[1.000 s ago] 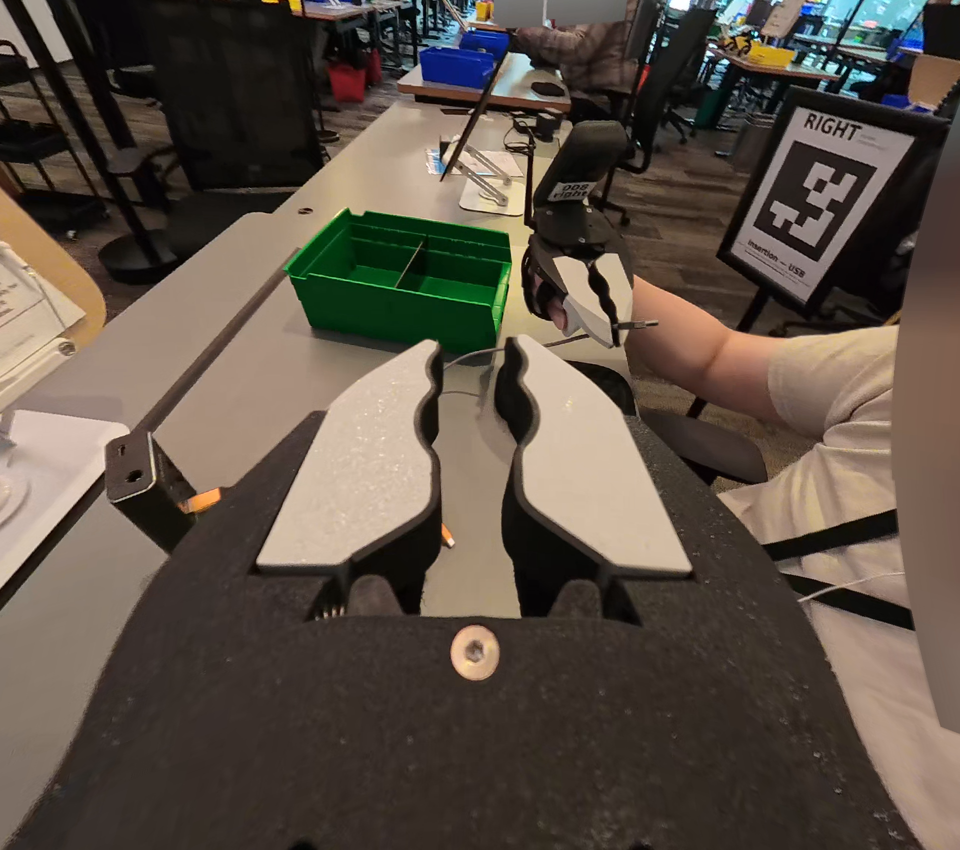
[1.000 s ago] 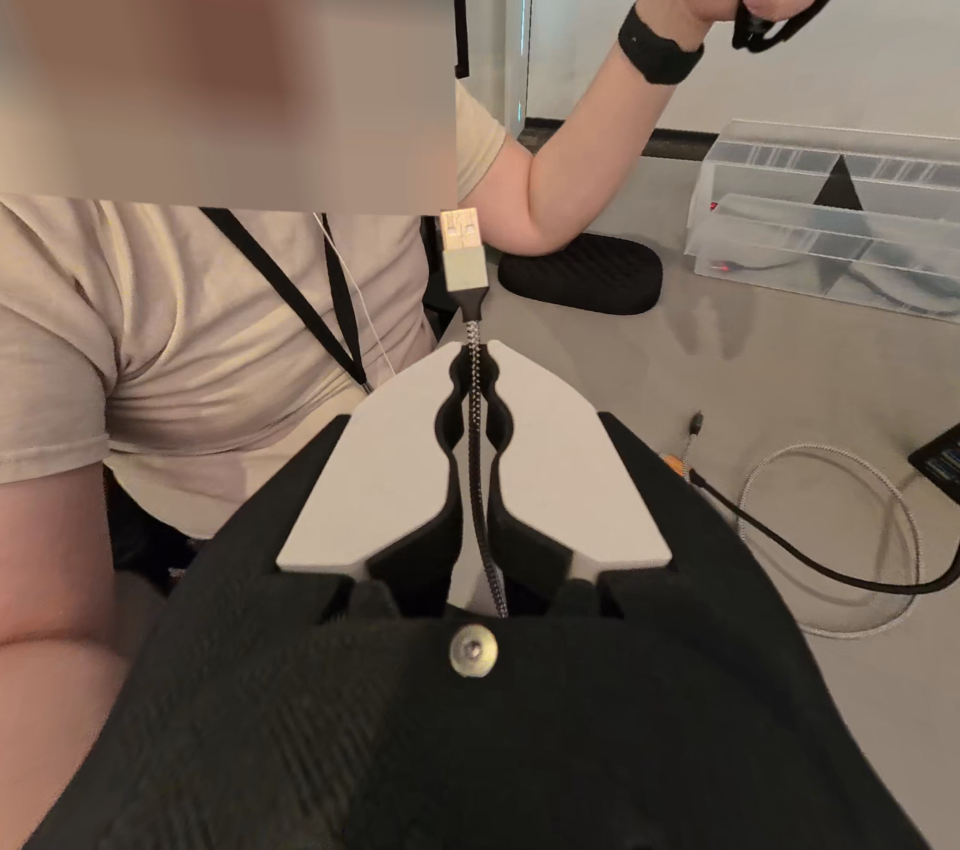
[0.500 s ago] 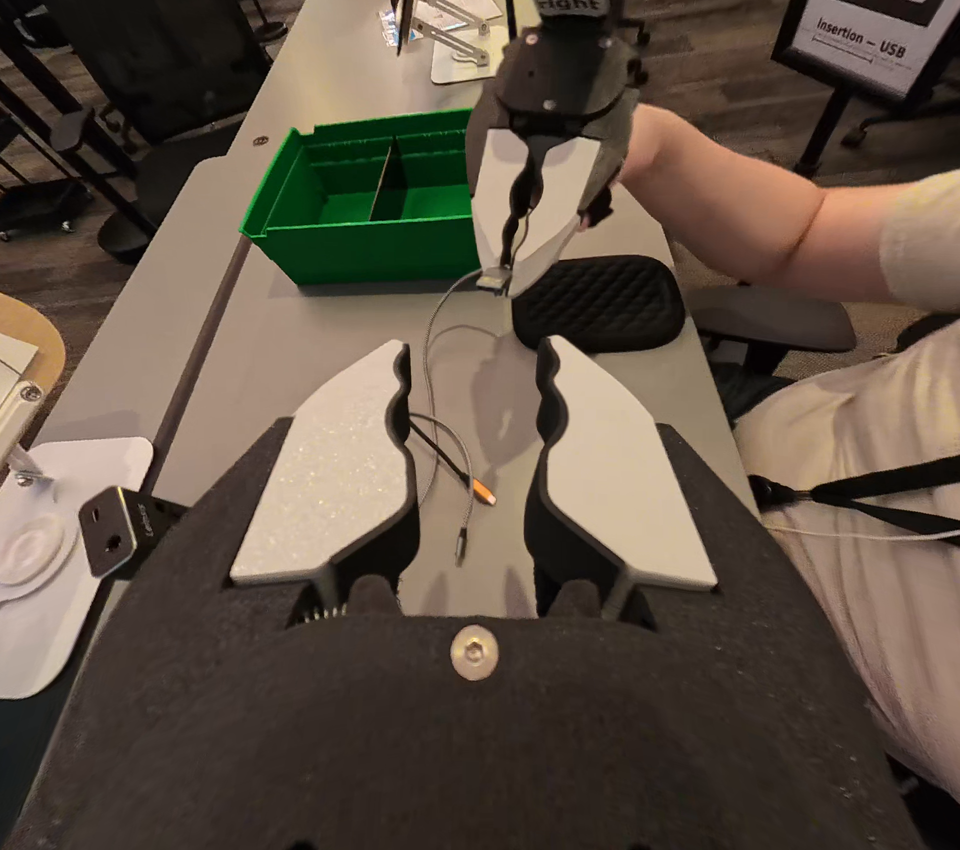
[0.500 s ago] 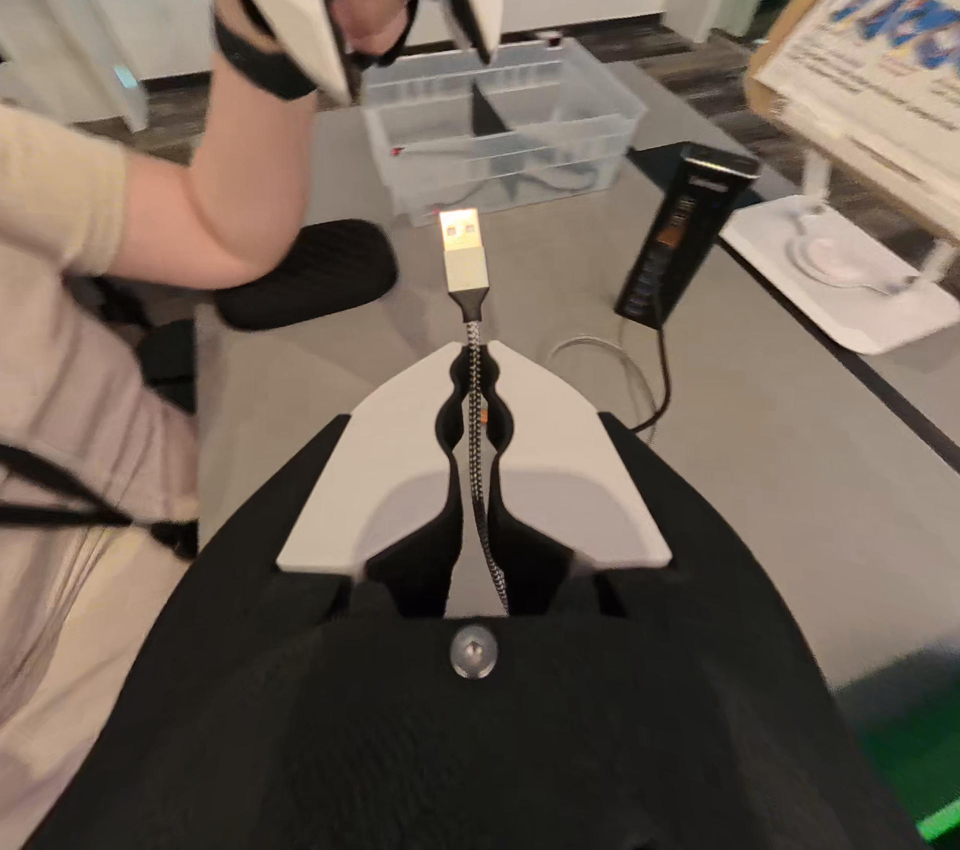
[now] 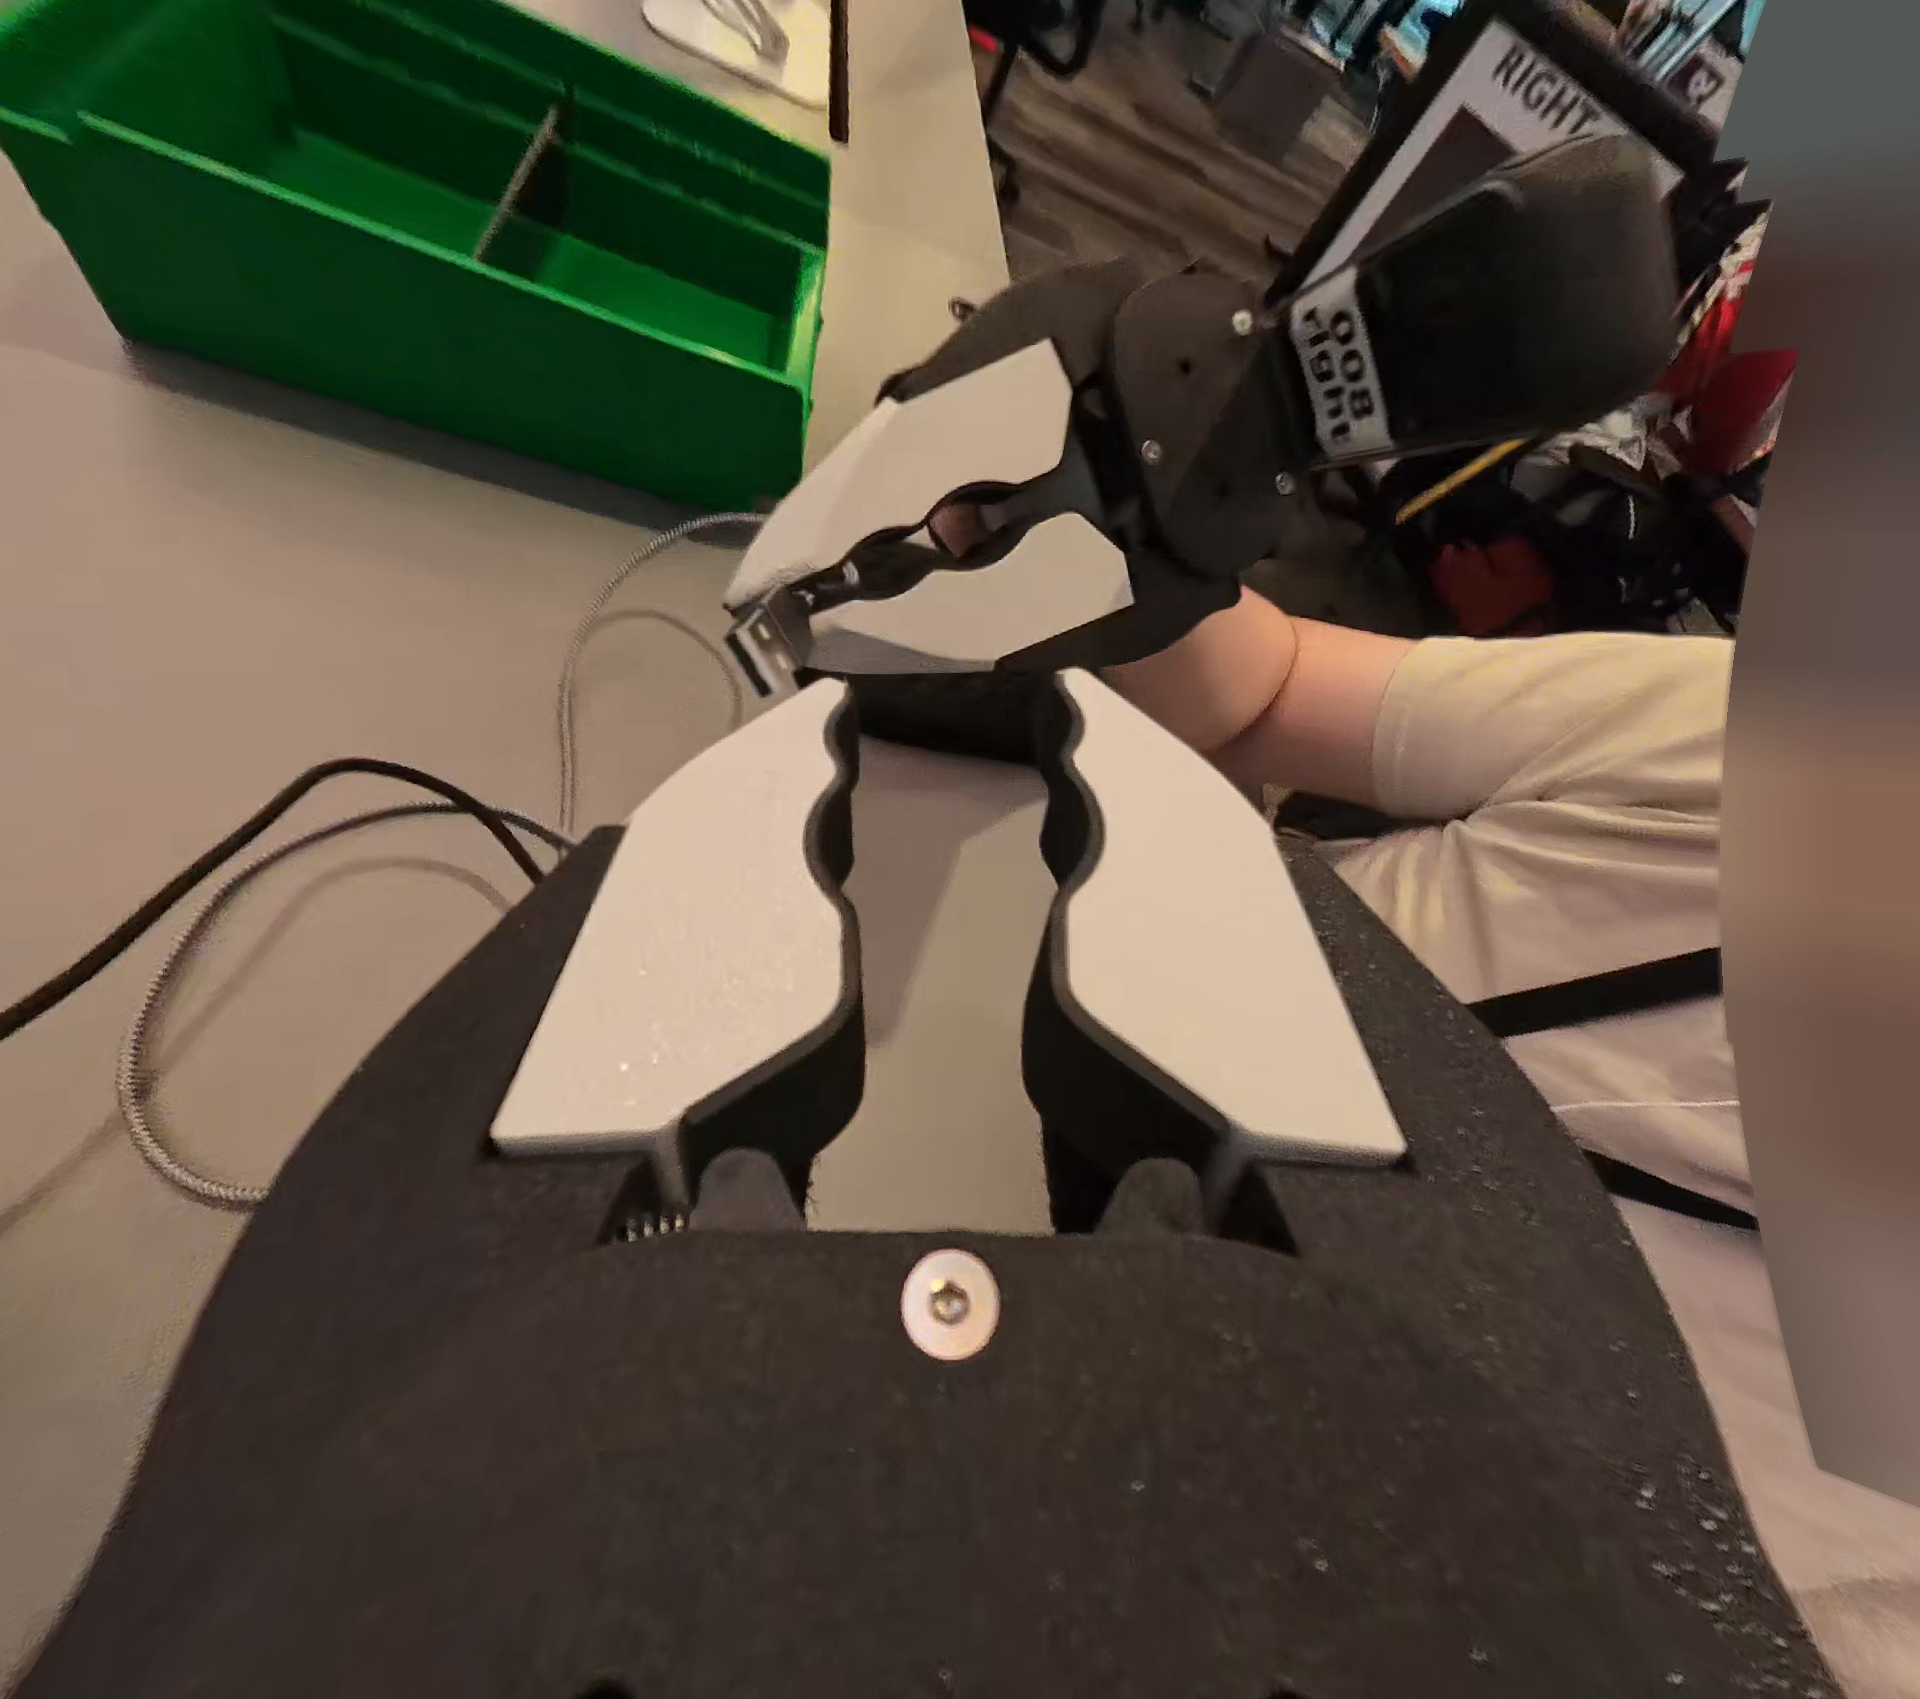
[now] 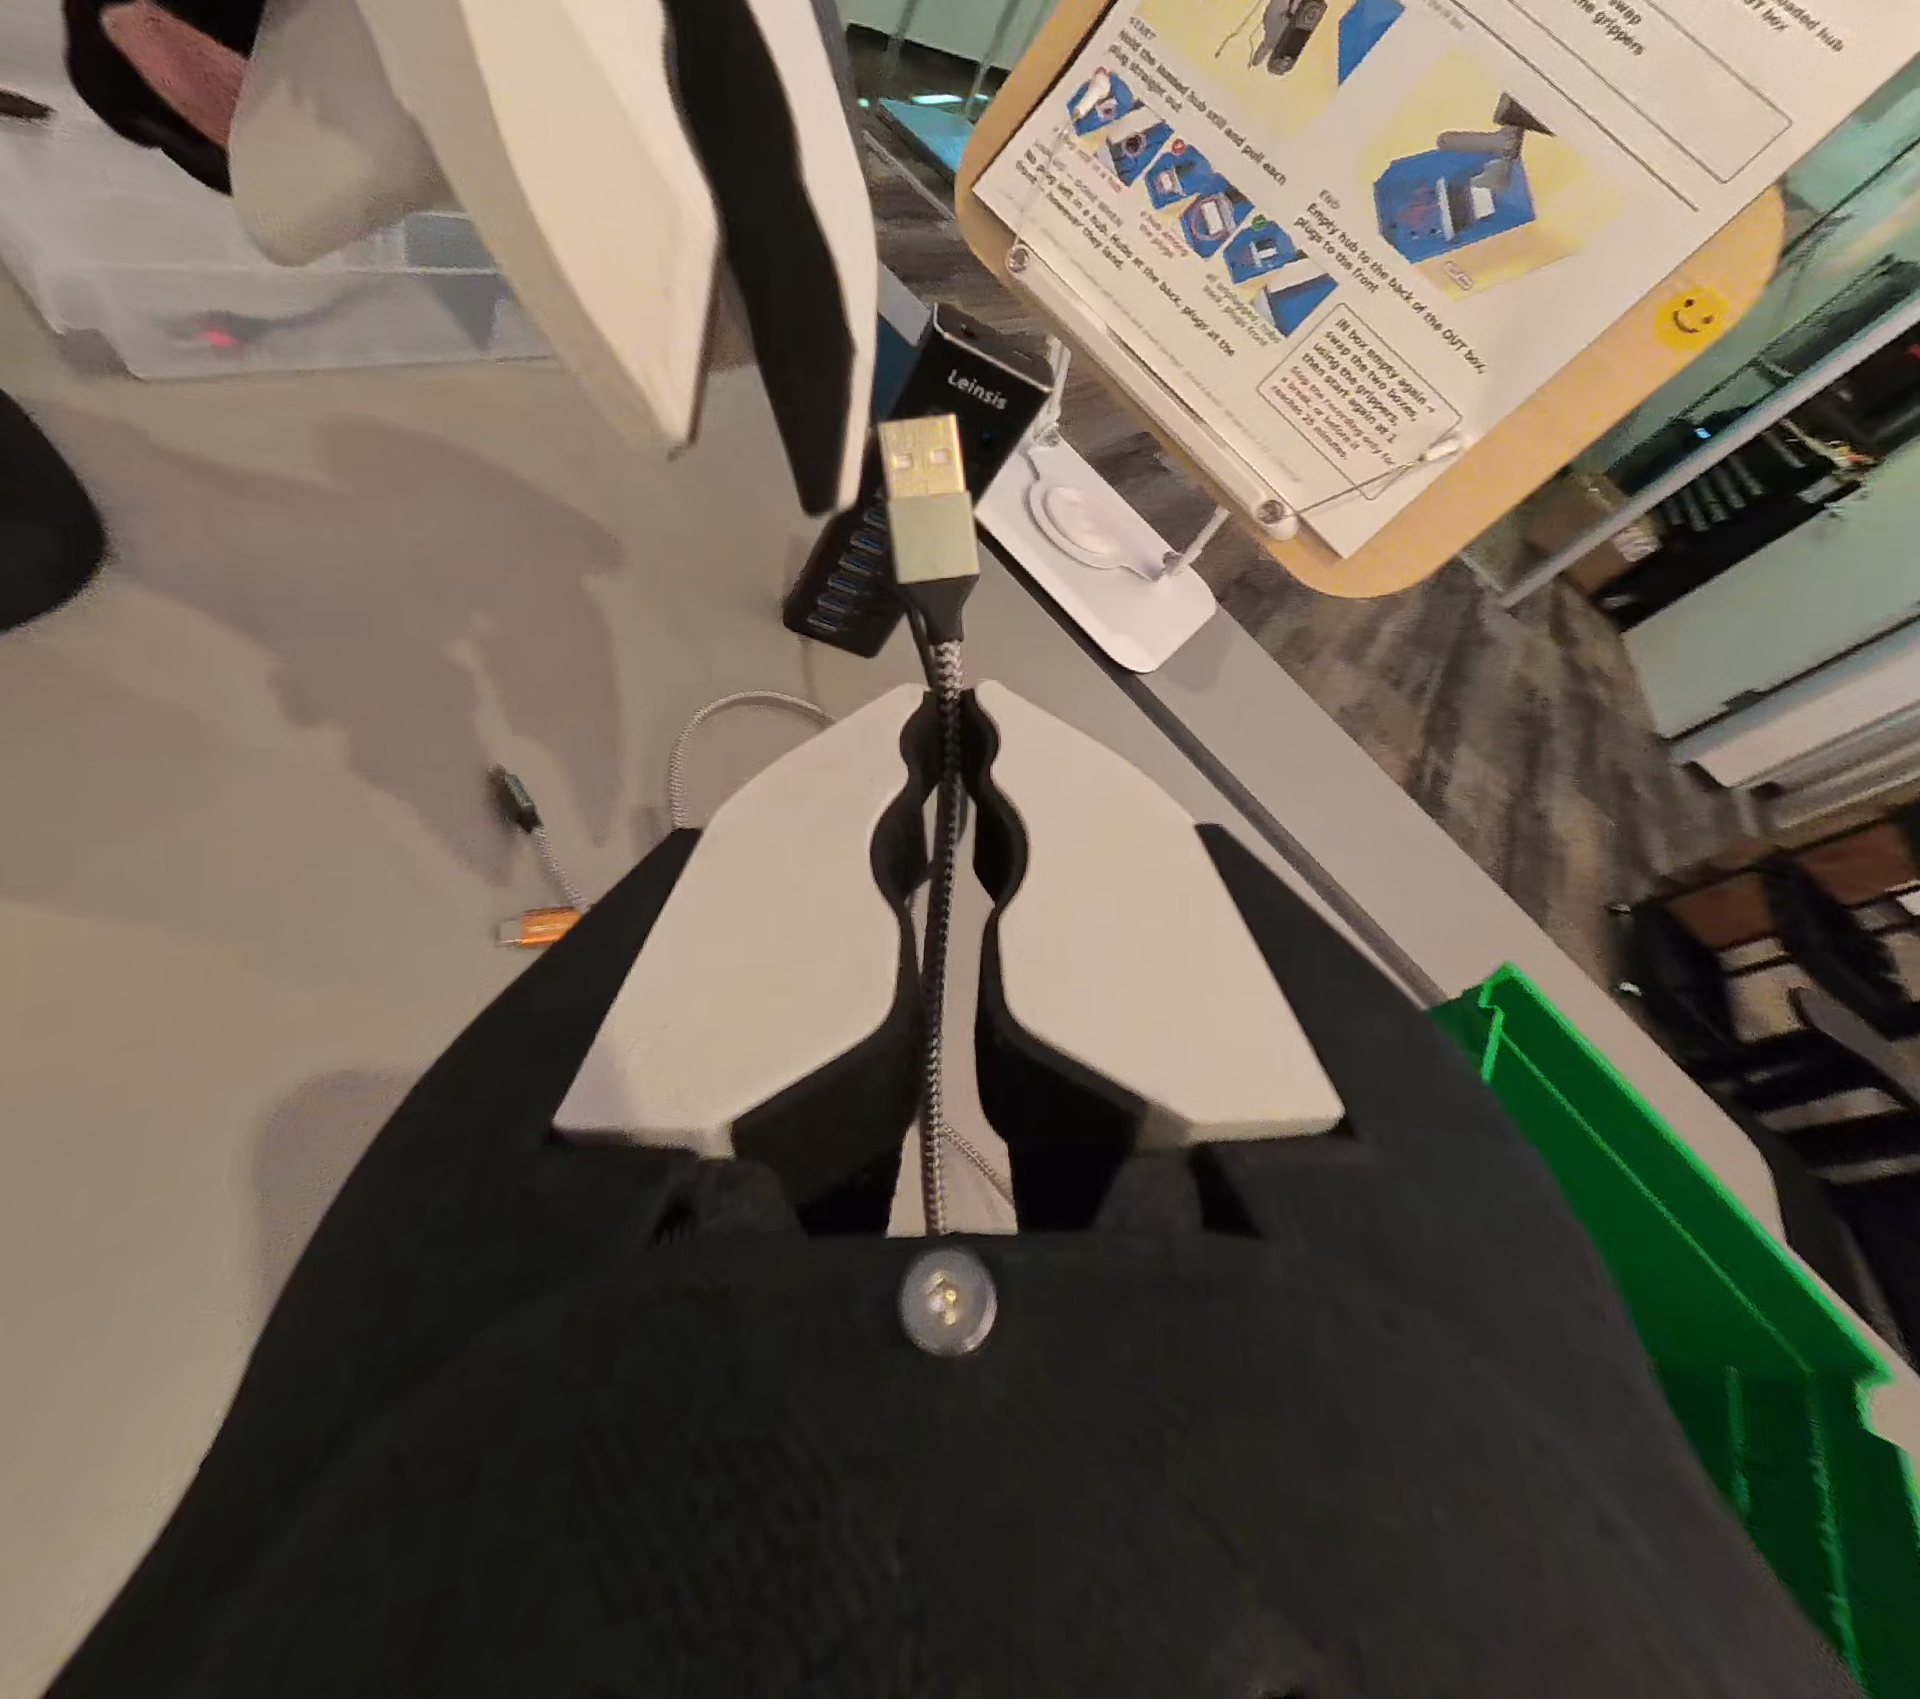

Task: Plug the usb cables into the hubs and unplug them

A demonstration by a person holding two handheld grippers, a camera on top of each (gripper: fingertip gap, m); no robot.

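My right gripper (image 6: 951,693) is shut on a braided USB cable just behind its plug (image 6: 925,496), which sticks out forward with its metal end free. The black USB hub (image 6: 977,392) stands tilted on the grey table right behind the plug, its blue ports (image 6: 852,579) facing me. My left gripper (image 5: 951,704) is open and empty; in the right wrist view it hangs just above and left of the plug (image 6: 675,143). In the left wrist view the right gripper (image 5: 790,610) holds the plug (image 5: 764,647) just past my left fingertips.
A green divided bin (image 5: 416,278) stands at the far left, and shows in the right wrist view (image 6: 1662,1286). Loose cables (image 5: 260,818) lie on the table, with an orange connector (image 6: 540,927). An instruction board (image 6: 1403,143) on a white stand (image 6: 1101,548) is behind the hub. A clear box (image 6: 260,299) sits far left. Some 6 cm of space lies between my two pairs of fingers. Both grippers' tips are roughly 20 cm from the black USB hub (image 6: 977,392).
My right gripper has swung round with the plug to face the hub. My left gripper has come down close beside the plug and stays open.
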